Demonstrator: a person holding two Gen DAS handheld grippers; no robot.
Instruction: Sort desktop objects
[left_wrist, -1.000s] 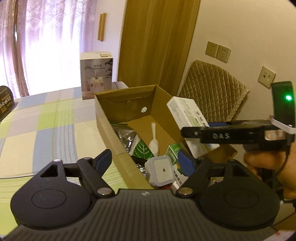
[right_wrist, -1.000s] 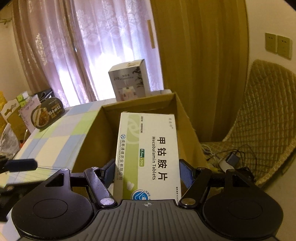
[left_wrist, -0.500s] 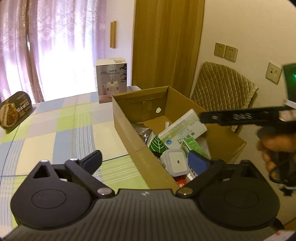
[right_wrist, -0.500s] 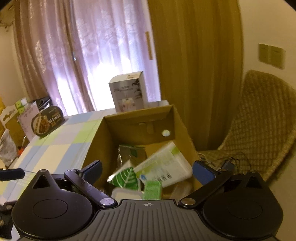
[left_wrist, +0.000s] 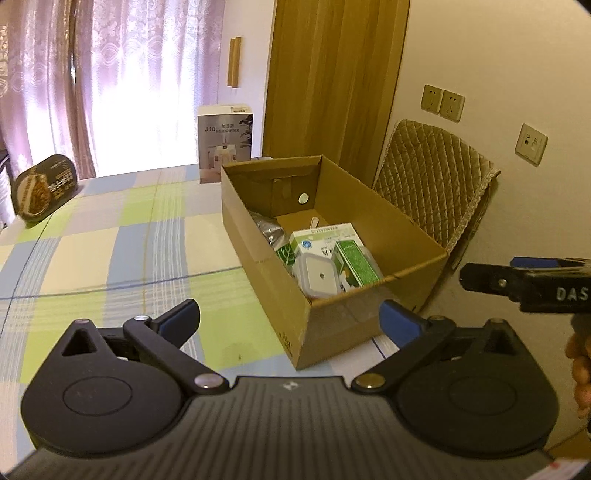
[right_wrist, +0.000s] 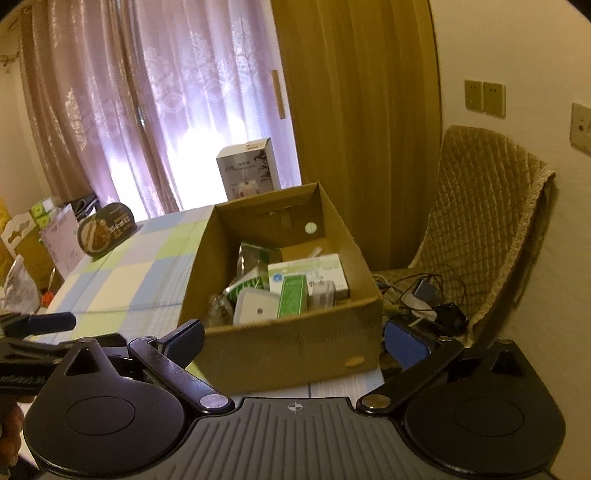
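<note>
Two hand-held grippers hover with jaws spread wide and empty before a cardboard box (left_wrist: 369, 240) at the centre of both frames, on a checked tablecloth (left_wrist: 110, 251). The left gripper (left_wrist: 290, 319) fills the bottom of its own view; the right gripper (right_wrist: 293, 338) does the same in its view, and its side, marked "DAS", juts in at the left view's right edge, where the lettering is cut off. A hand (left_wrist: 580, 373) behind it is only partly seen. Inside the box lie a white medicine carton (left_wrist: 325, 240), a green carton (left_wrist: 356, 264) and a square white lidded container (left_wrist: 319, 275); the small print on both cartons is too small to read, and a crinkled silver packet (left_wrist: 267, 229) is half hidden by the wall. At upper centre stands a white box (left_wrist: 225, 140) reading "J10". A dark oval tin (left_wrist: 42, 188) at the left edge bears illegible writing.
</note>
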